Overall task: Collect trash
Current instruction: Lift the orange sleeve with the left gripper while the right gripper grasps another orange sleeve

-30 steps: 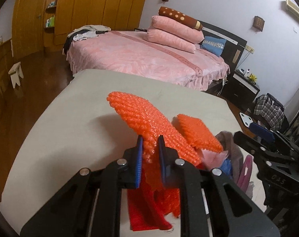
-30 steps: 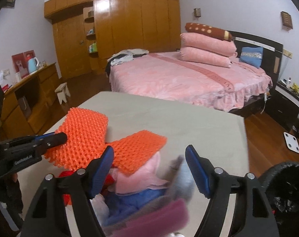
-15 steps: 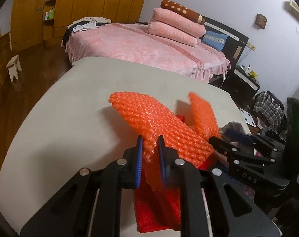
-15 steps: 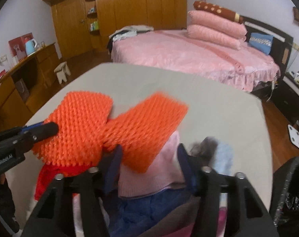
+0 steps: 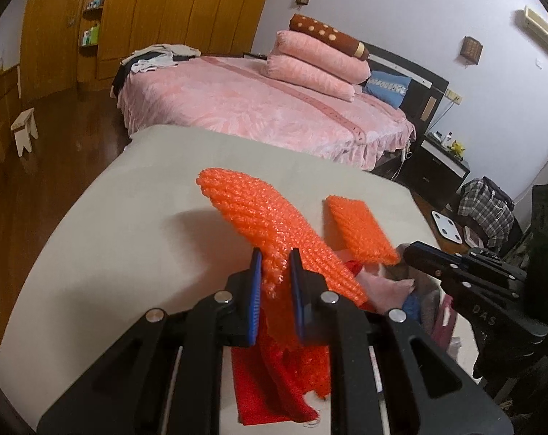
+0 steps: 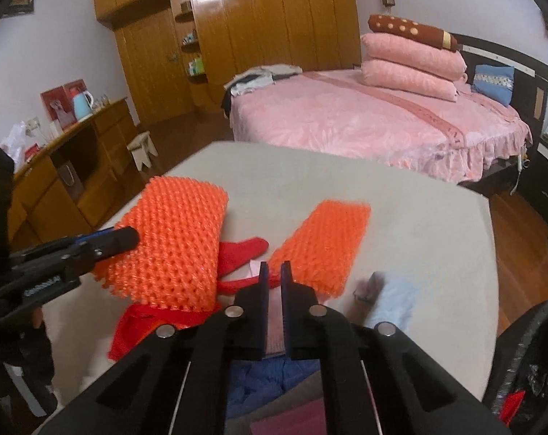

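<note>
Nearest my left camera, the left tongs pinch the lower edge of a large orange foam net, which stands up off the desk and leans away to the left. Under it I see a red cloth lying flat. From my right camera, the right tongs are pressed together on a pale pink piece sandwiched between the blue pads; I cannot tell what it is. Blue fabric and a dark pink strip lie directly beneath them. Just past the tips, a smaller orange foam net lies tilted, touching the pile. A light blue cloth sits to its right on the grey surface. At the lower right edge I note a black bin bag, beside the desk. Further off: a wooden stool on the floor, a pink bed with stacked pillows, and a wooden wardrobe along the back wall.
</note>
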The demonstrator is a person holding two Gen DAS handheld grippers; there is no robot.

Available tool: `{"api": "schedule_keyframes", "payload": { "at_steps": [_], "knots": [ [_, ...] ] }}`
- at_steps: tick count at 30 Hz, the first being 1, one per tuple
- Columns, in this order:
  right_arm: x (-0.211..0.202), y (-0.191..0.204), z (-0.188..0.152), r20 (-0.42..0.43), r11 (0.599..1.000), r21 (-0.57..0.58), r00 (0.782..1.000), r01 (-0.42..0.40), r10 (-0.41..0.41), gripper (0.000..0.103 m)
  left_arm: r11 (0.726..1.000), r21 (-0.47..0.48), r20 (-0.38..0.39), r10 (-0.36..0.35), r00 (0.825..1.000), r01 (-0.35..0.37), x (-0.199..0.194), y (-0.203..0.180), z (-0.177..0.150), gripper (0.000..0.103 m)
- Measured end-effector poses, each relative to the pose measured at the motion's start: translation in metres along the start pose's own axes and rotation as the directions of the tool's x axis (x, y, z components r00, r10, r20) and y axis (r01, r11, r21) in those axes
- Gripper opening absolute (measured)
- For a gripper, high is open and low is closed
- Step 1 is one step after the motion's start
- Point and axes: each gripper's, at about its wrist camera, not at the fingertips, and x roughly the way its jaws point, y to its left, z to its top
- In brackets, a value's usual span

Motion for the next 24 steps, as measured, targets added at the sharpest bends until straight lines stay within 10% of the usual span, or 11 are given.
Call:
{"api": "schedule_keyframes", "payload": {
  "at_steps": [5,19,22,24],
  "knots": [
    [-0.001,-0.006,0.008,0.003,0.999,-0.001,0.999,0.043,-0.043,0.008,1.0,0.003,0.017,-0.001,1.0,0.001,-0.006,-0.006,0.002,0.014],
    [0.082,-0.029,0.017,-0.156,0.981,0.063,0.973,0.183,-0.172,0.053,1.0,0.025,-0.015,-0.004,1.0,0.004,0.043,0.006,0.02,0.014],
    [0.09,-0.03,0.013,-0.196,0.984,0.064,0.969,0.167,-0.151,0.052,1.0,0.011,-0.01,-0.006,1.0,0.006,0.045,0.007,0.017,0.014],
    [0.093,-0.03,0.011,-0.216,0.99,0.063,0.97,0.123,-0.107,0.032,1.0,0.007,-0.013,-0.006,1.0,0.006,0.046,0.008,0.015,0.014]
  ]
}}
